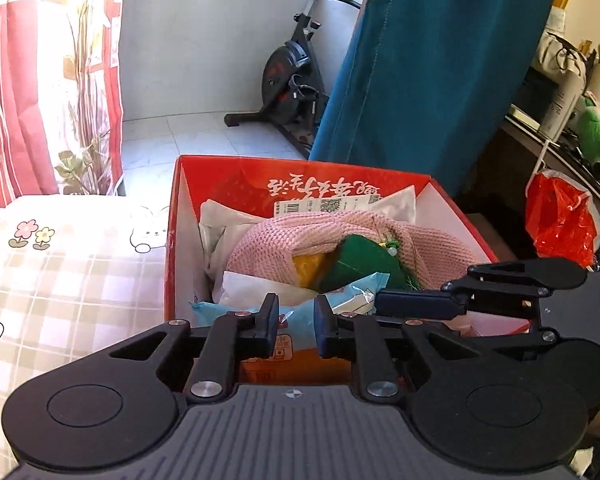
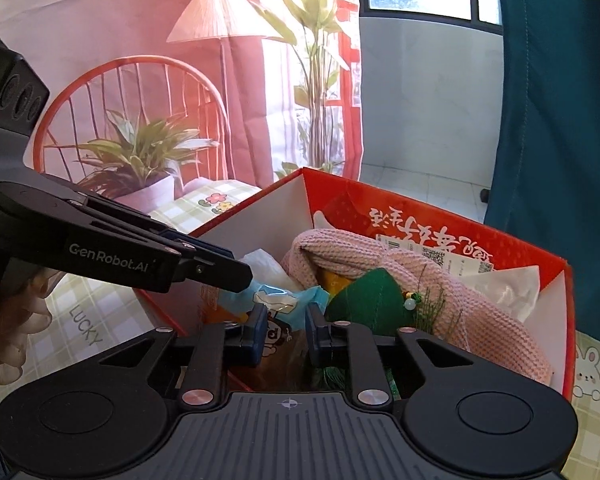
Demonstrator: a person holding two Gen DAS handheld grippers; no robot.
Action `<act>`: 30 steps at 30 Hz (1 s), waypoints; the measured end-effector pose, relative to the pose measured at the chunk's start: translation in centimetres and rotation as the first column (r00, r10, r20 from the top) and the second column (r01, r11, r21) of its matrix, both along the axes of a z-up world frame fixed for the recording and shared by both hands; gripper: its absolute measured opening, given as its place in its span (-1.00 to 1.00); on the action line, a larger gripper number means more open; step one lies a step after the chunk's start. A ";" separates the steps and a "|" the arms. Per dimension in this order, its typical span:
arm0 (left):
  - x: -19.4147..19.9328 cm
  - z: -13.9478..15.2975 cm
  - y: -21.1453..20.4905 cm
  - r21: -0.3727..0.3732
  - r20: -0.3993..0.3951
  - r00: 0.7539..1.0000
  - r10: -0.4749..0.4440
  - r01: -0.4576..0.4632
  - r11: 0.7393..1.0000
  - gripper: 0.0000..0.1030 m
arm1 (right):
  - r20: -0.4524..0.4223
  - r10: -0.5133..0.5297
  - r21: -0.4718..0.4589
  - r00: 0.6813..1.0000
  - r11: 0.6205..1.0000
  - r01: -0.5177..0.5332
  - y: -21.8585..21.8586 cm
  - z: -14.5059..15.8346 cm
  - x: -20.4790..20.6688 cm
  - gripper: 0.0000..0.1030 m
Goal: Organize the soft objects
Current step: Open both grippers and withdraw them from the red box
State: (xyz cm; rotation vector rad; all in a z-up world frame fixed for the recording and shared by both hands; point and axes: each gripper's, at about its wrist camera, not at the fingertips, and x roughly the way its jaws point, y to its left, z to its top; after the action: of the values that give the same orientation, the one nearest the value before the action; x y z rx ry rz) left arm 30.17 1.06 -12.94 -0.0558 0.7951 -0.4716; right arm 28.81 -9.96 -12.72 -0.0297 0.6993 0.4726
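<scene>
Left gripper (image 1: pixel 297 326), seen from its own wrist camera, reaches over the near wall of a red cardboard box (image 1: pixel 172 240), its jaws drawn narrow on a light-blue snack packet (image 1: pixel 296 320) that runs between the pads; how firmly the pads bite is hard to judge, since the linkage hides the packet's lower part. Behind the packet lie a pink knitted garment (image 1: pixel 340 232), a green cloth pouch (image 1: pixel 360 264) with a tassel and an orange item (image 1: pixel 306 270) only partly exposed, all heaped on white plastic bags (image 1: pixel 220 220). Right gripper (image 1: pixel 416 305) enters from the right, its tips over the packet's right end, the contact itself blocked from sight. The box sits on a checked tablecloth (image 1: pixel 60 272) printed with rabbits; an exercise bike (image 1: pixel 292 76) and a teal curtain (image 1: pixel 440 60) stand beyond.

From the right wrist camera, the right gripper (image 2: pixel 286 330) is likewise narrowed on the packet (image 2: pixel 276 300), whose printed cartoon face shows between the fingers (image 2: pixel 256 332). The left gripper (image 2: pixel 236 276) slants in from the left edge, its far finger hidden, touching the packet's crumpled blue end. A hand (image 2: pixel 8 320) around its handle is cut off by the frame. The pink garment (image 2: pixel 440 280) drapes across the box (image 2: pixel 500 240), the green pouch (image 2: pixel 364 296) resting against it.
</scene>
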 end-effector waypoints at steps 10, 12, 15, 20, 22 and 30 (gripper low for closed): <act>1.6 -1.6 -0.7 0.016 -0.061 0.998 0.017 -0.016 1.000 -0.61 | -0.054 -0.043 0.011 0.998 0.999 0.043 0.5 -0.7 0.5 -0.73; 1.8 -1.9 -0.9 0.026 -0.066 0.998 0.019 -0.017 1.000 -0.61 | -0.052 -0.047 0.006 0.998 0.999 0.047 0.4 -0.4 0.2 -0.73; 1.6 -2.0 -1.0 0.026 -0.069 0.997 0.020 -0.018 0.999 -0.61 | -0.040 -0.054 -0.021 0.998 0.998 0.053 0.3 0.0 -0.5 -0.72; 0.7 -1.1 -1.0 0.039 -0.044 0.999 0.020 -0.018 0.999 -0.60 | -0.039 -0.083 -0.042 0.996 0.996 0.081 -0.5 0.2 -1.5 -0.72; -0.3 -0.3 -1.0 0.059 -0.005 1.000 0.015 -0.014 0.998 -0.57 | -0.037 -0.097 -0.043 0.995 0.995 0.095 -0.8 0.3 -1.8 -0.69; -4.0 2.0 -0.7 0.111 0.095 0.995 0.019 -0.030 0.993 -0.09 | -0.012 -0.156 -0.037 0.988 0.987 0.156 -1.6 0.6 -4.1 -0.31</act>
State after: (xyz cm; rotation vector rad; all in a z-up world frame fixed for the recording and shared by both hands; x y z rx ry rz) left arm 26.20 0.38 -10.96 0.0602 0.7269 -0.4027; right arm 24.70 -11.52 -12.16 -0.0054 0.7187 0.3101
